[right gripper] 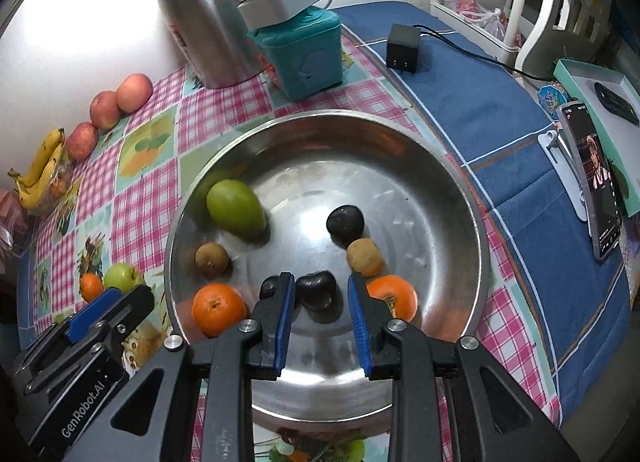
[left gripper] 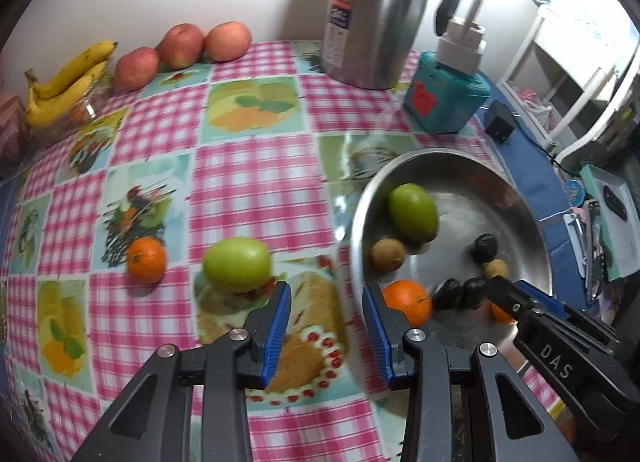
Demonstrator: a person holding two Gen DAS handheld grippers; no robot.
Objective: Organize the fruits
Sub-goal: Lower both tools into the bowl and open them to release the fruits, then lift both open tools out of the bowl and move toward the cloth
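Observation:
A steel bowl [right gripper: 440, 197] [left gripper: 524, 213] holds a green fruit [right gripper: 235, 209], two brown kiwis [right gripper: 212, 259], two oranges [right gripper: 218, 308] and three dark plums [right gripper: 345, 220]. A green apple [left gripper: 237, 264] and a small orange [left gripper: 146, 260] lie on the checked tablecloth left of the bowl. My left gripper [left gripper: 326, 316] is open and empty over the cloth, between the green apple and the bowl's rim. My right gripper [right gripper: 319, 304] is open over the bowl, its fingers on either side of a dark plum [right gripper: 318, 289], not touching it.
Three red apples [left gripper: 182, 45] and bananas [left gripper: 68, 81] lie along the far wall. A steel thermos [left gripper: 372, 9] and a teal box [left gripper: 448, 93] stand behind the bowl. A phone on a stand [right gripper: 596, 177], a charger [right gripper: 402, 47] and a box sit on the blue cloth at right.

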